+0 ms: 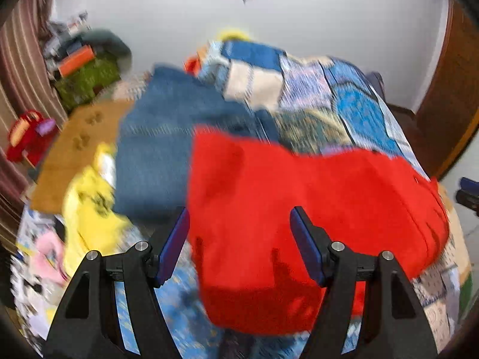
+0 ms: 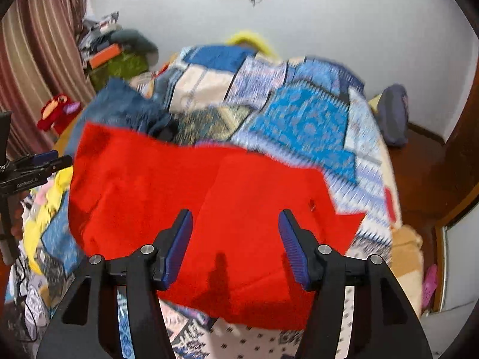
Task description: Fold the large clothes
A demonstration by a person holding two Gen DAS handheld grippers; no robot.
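Observation:
A large red garment point(image 1: 299, 215) lies spread on the bed, also in the right wrist view point(image 2: 209, 209). My left gripper point(image 1: 239, 218) is open above its left part, holding nothing. My right gripper point(image 2: 235, 221) is open above the red garment's near middle, holding nothing. The left gripper's tip also shows at the left edge of the right wrist view point(image 2: 45, 161). Blue jeans point(image 1: 167, 149) lie behind the red garment, left of centre, also in the right wrist view point(image 2: 125, 107). Both views are motion-blurred.
A patchwork blue bedspread point(image 2: 299, 119) covers the bed. Yellow clothing point(image 1: 89, 203) and a brown mat point(image 1: 74, 143) lie at the left. A red toy point(image 1: 27, 137), striped curtain point(image 1: 18, 68) and cluttered shelf point(image 1: 80, 68) stand at the far left. A wooden door point(image 1: 449, 95) is at the right.

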